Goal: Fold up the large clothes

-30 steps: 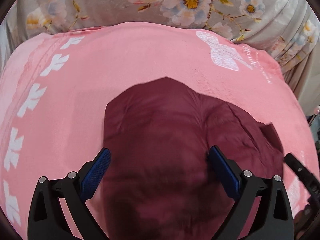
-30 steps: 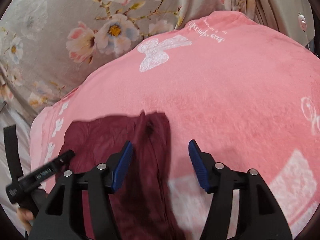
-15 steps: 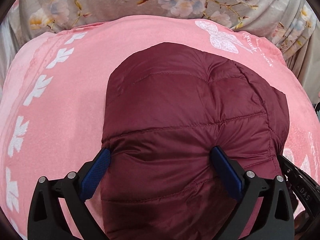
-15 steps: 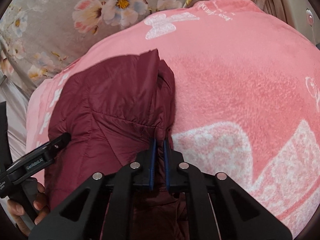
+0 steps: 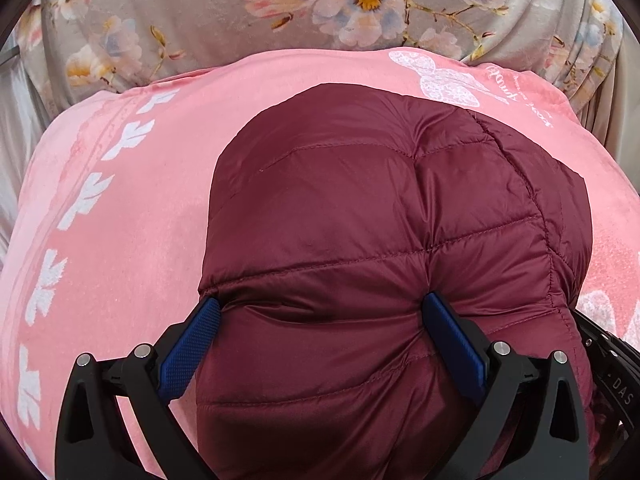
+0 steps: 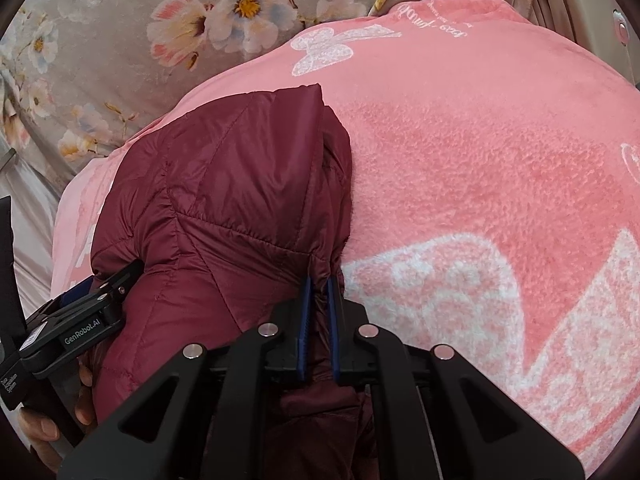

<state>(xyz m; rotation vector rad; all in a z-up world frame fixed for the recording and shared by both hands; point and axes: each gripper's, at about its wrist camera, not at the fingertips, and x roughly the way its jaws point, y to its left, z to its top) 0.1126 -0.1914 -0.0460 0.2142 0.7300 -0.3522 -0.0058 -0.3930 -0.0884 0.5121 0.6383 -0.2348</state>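
Observation:
A maroon quilted puffer jacket [image 5: 380,240] lies bunched on a pink blanket [image 5: 120,220]. My left gripper [image 5: 320,312] is wide open, its blue fingers [image 5: 192,340] straddling a bulge of the jacket without pinching it. In the right wrist view the jacket [image 6: 224,208] fills the left half. My right gripper [image 6: 318,292] is shut on the jacket's right edge seam. The left gripper's body [image 6: 80,320] shows at the left of that view, against the jacket.
The pink blanket [image 6: 480,180] has white butterfly and leaf prints and covers a bed. A grey floral sheet [image 5: 320,8] lies beyond it at the far side. The blanket stretches bare to the right of the jacket in the right wrist view.
My right gripper has gone from open to shut on the jacket's edge. The jacket has spread further over the blanket. My left gripper has stayed open around it.

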